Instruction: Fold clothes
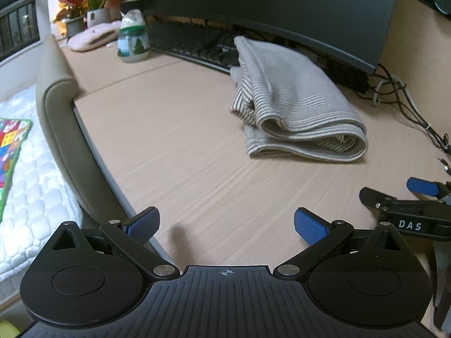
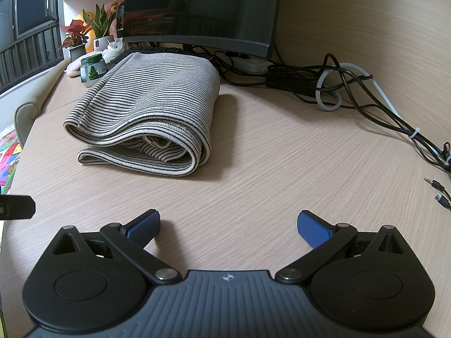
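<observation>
A grey and black striped garment (image 1: 293,101) lies folded in a thick bundle on the light wood desk (image 1: 183,140), its rolled edge facing me. It also shows in the right wrist view (image 2: 146,107). My left gripper (image 1: 227,225) is open and empty, low over the desk's front edge, well short of the garment. My right gripper (image 2: 229,225) is open and empty, also near the desk surface, in front of the garment and to its right. The right gripper's blue pad (image 1: 422,187) shows at the right edge of the left wrist view.
A dark monitor (image 2: 200,11) and keyboard (image 1: 197,45) stand behind the garment. Tangled cables (image 2: 366,90) run along the right. A green-lidded jar (image 2: 91,70) and potted plants (image 1: 81,2) stand at the back left. A padded chair back (image 1: 59,118) borders the desk's left edge.
</observation>
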Demonstrator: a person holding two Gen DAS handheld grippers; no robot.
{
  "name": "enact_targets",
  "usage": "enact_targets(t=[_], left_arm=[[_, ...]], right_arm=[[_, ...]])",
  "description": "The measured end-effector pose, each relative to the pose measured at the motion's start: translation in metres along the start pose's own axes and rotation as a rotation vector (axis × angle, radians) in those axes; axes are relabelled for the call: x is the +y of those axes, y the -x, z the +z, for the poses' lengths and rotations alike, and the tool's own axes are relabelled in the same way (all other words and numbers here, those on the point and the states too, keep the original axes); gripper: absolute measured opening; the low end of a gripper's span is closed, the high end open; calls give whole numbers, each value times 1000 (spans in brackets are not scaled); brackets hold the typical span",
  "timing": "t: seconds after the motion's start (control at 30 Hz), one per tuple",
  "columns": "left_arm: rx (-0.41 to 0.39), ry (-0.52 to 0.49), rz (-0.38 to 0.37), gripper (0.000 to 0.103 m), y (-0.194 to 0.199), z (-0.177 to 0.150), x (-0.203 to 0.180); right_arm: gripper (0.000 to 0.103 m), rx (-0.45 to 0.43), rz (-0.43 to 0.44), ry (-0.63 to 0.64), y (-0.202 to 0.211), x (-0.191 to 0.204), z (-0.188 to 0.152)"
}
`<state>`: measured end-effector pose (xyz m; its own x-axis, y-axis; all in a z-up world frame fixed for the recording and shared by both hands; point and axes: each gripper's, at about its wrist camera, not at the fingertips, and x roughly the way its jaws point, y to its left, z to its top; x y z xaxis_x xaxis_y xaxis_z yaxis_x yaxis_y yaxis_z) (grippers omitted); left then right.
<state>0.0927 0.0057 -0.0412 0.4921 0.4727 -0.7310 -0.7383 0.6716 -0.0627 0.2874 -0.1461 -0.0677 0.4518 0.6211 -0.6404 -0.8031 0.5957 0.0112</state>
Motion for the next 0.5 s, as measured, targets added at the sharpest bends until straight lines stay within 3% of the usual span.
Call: enact_targets(t=[0.5], left_arm=[[-14, -17, -83, 103, -18, 12, 5]], right_arm=[[103, -1, 0, -2, -1, -1, 1]])
